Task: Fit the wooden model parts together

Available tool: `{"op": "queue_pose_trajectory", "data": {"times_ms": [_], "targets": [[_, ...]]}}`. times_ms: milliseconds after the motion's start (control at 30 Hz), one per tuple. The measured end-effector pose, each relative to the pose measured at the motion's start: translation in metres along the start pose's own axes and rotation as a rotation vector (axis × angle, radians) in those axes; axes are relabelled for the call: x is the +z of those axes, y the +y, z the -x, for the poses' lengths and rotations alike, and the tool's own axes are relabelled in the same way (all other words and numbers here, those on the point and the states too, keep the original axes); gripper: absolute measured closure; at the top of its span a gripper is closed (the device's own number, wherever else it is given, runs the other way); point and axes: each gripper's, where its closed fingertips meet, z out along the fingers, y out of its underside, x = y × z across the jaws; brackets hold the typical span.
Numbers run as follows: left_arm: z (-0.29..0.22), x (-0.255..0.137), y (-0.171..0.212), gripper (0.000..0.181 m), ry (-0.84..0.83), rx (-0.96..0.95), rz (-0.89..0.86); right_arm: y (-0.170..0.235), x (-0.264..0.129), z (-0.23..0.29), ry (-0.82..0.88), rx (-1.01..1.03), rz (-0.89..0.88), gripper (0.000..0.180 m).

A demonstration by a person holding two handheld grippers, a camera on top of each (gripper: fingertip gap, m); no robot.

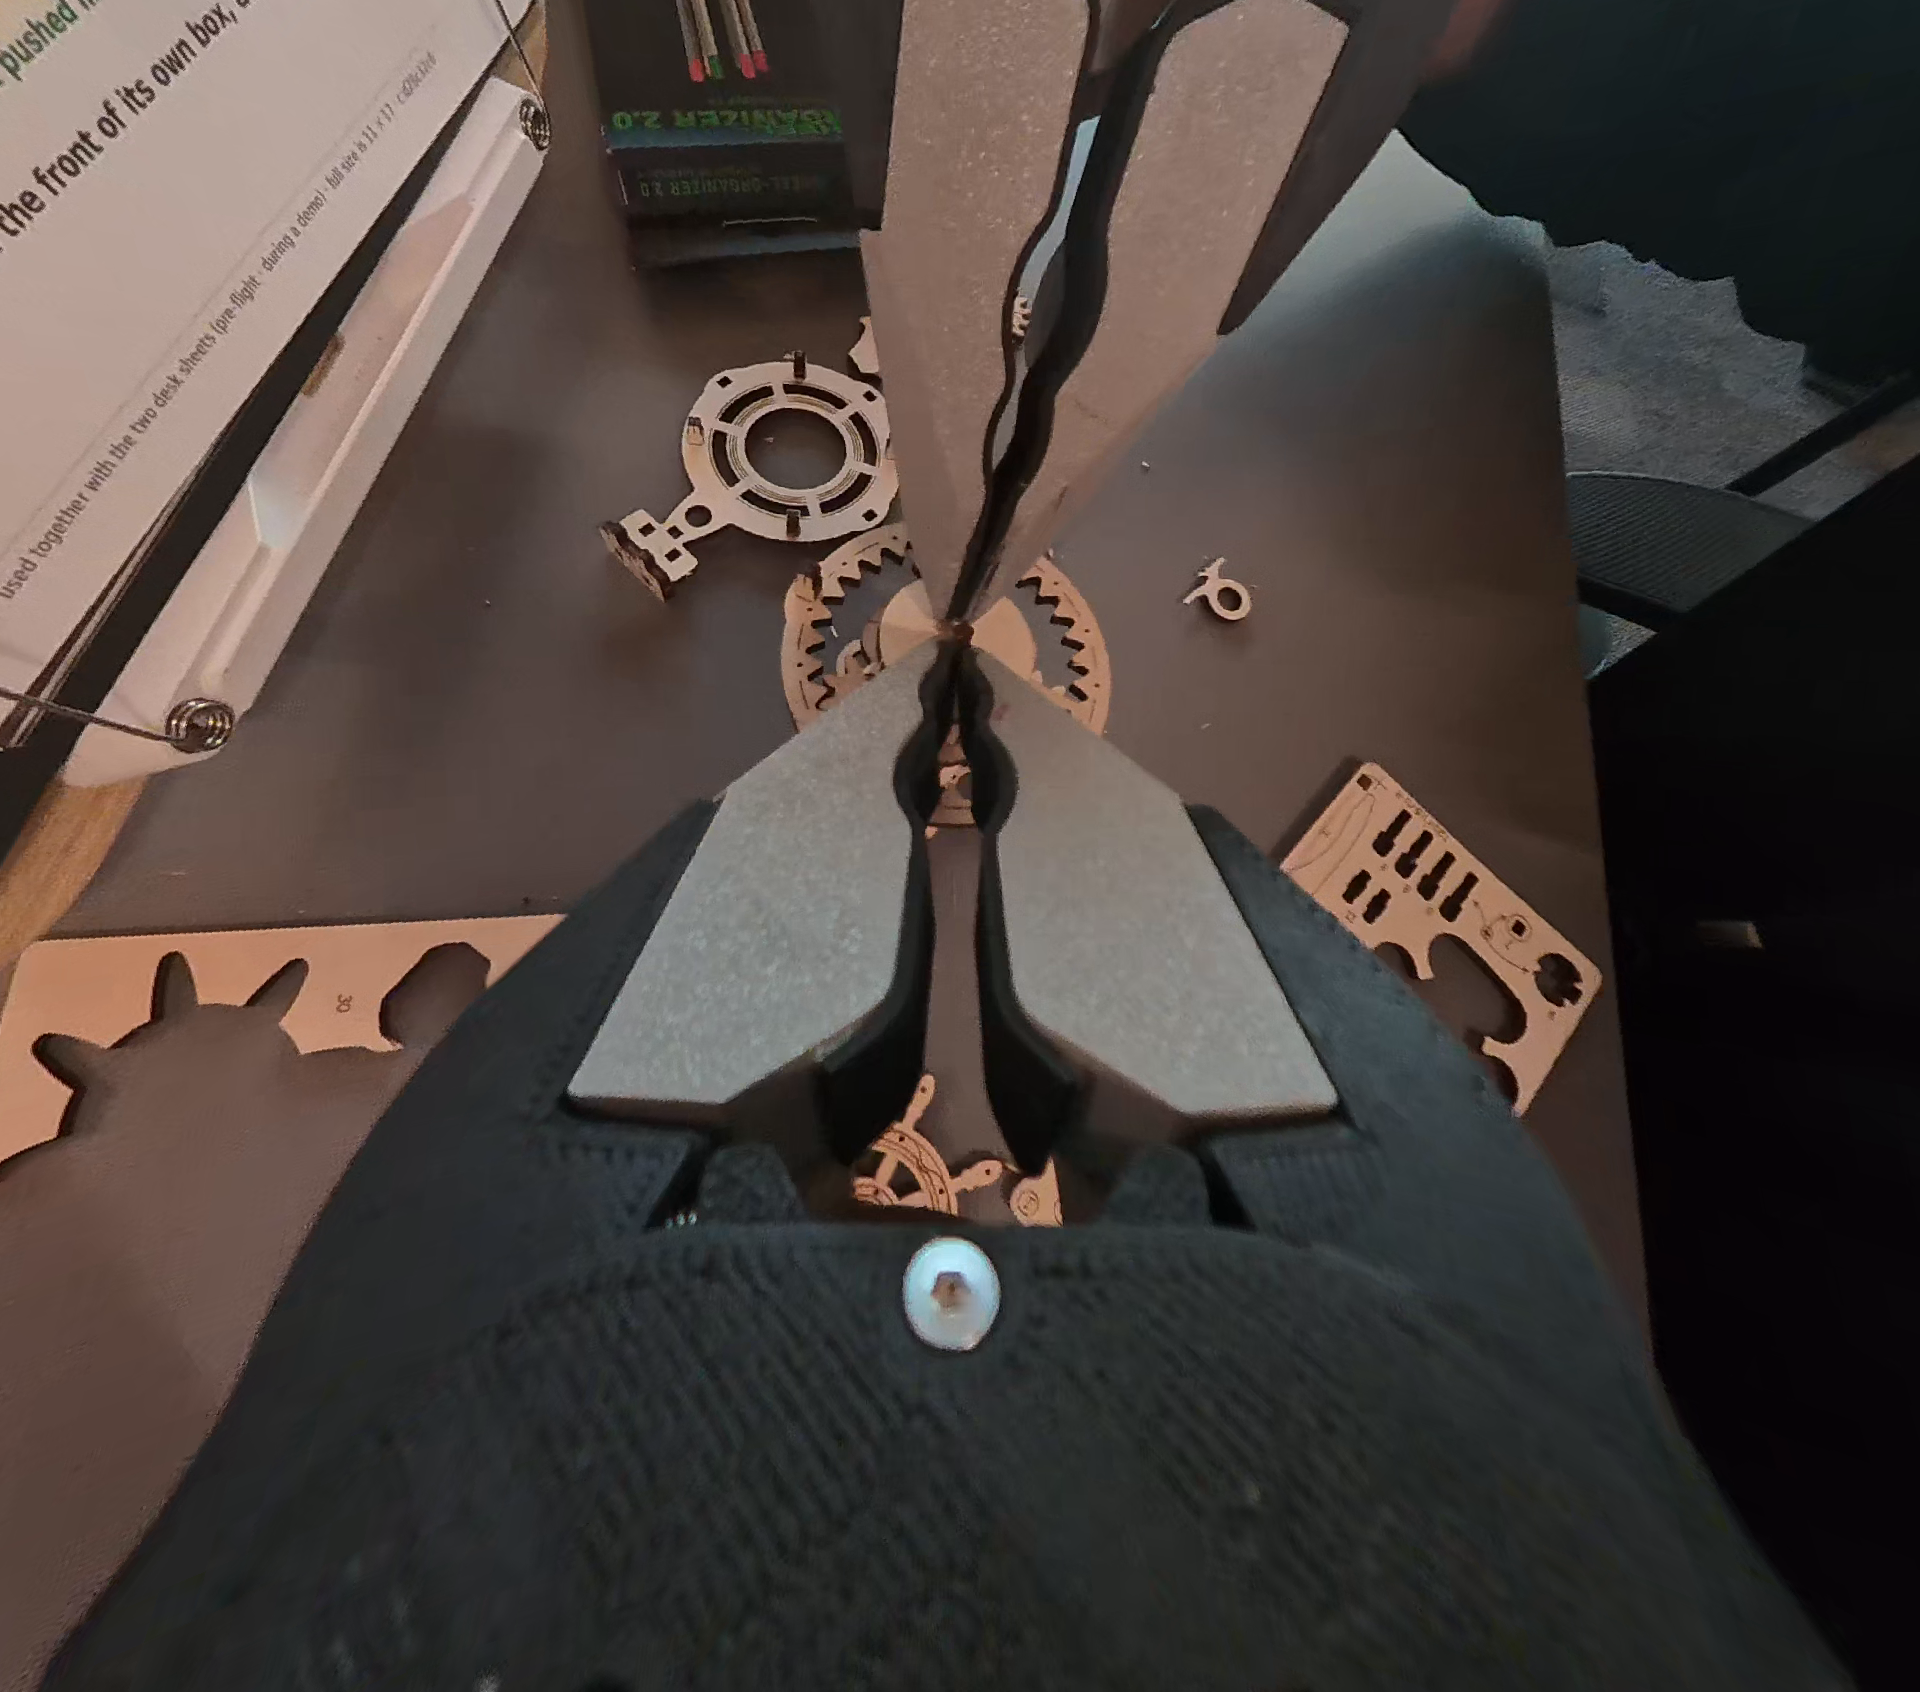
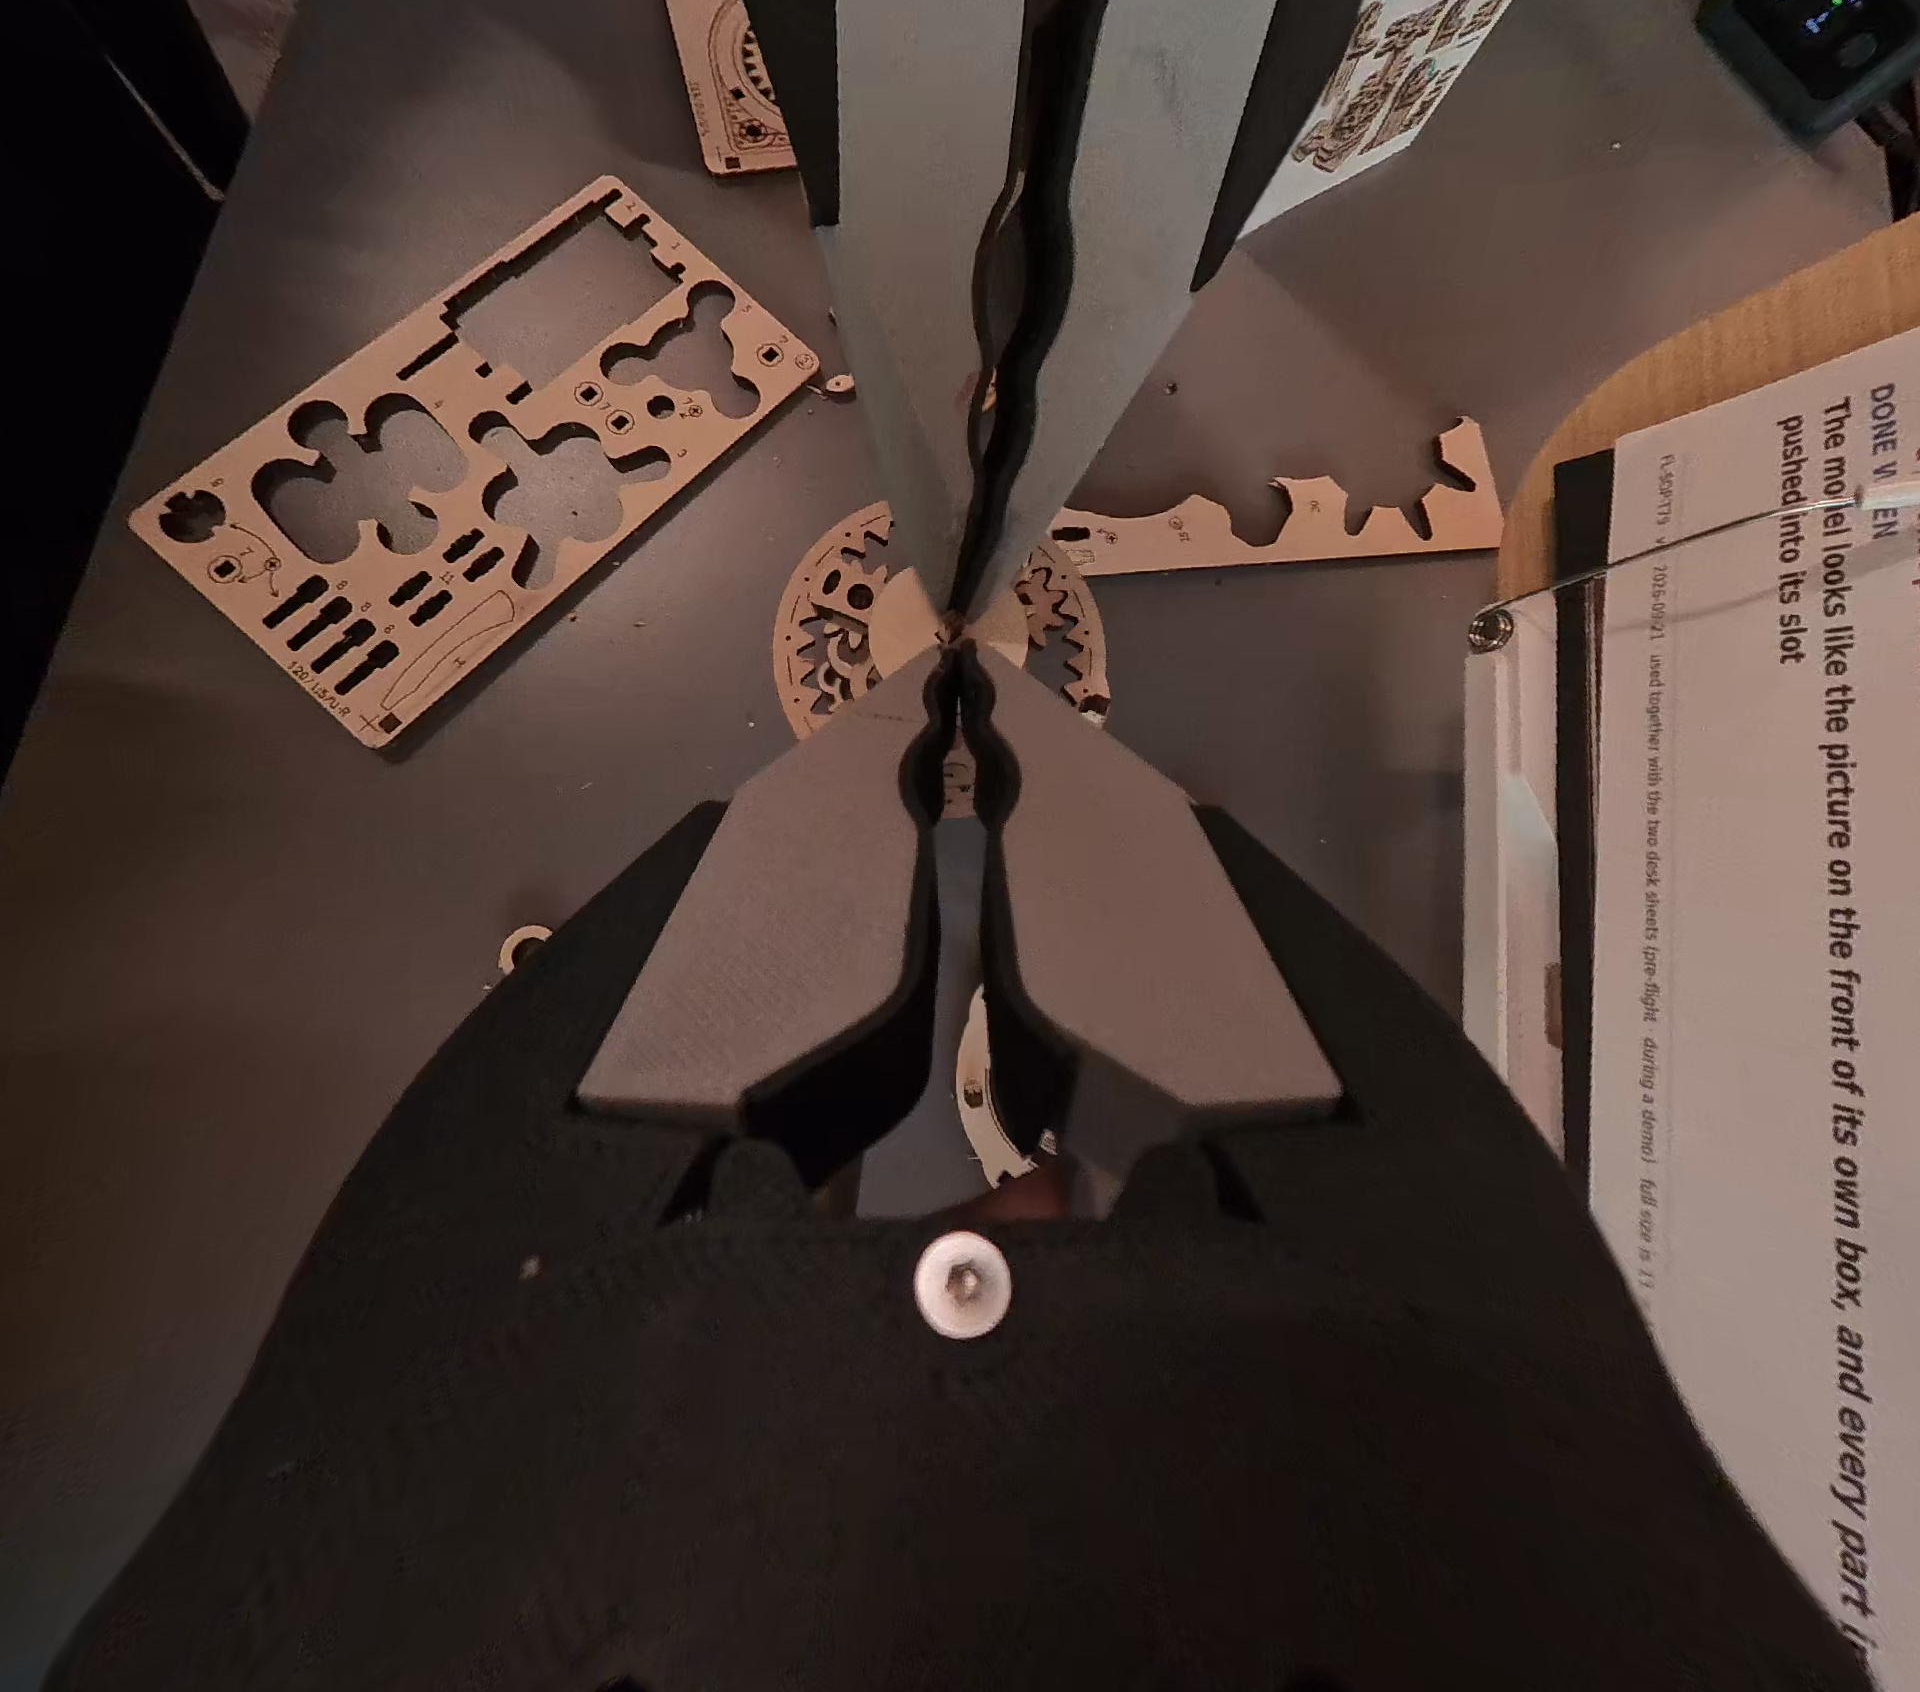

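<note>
Left wrist view, dark table (image 1: 416, 655), wooden gear disc (image 1: 1070, 655), both jaws pressed together, tips meeting.

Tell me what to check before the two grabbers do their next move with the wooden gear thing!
1. Left gripper jaws closed at the tips: ok.
2. Right gripper jaws closed at the tips: ok.
3. Both tips meet over the middle of the round gear assembly: ok.
4. Small piece pinched between the tips: cannot tell, too tiny and hidden.
5. Gear assembly lying flat on the table: ok.
6. Ring-shaped part and small loose piece lie apart from the tips: ok.
</note>
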Motion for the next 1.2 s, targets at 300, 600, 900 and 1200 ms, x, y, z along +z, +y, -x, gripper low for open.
{"op": "queue_pose_trajectory", "data": {"times_ms": [300,600,900,1200], "targets": [[0.0,0.001,0.0,0.181,-0.002,-0.015,-0.007,0.001,-0.001,0.0,0.018,0.005,-0.034,0.18],[-0.016,-0.024,-0.027,0.144,-0.048,-0.048,-0.181,-0.02,-0.033,0.004,0.061,0.163,-0.269,0.155],[0.005,-0.103,0.006,0.137,-0.386,0.004,-0.512,0.025,-0.078,-0.017,0.457,0.355,-0.507,0.139],[0.067,-0.329,0.056,0.144,-0.87,-0.015,-0.916,0.065,-0.1,-0.054,0.734,0.484,-0.478,0.122]]}}
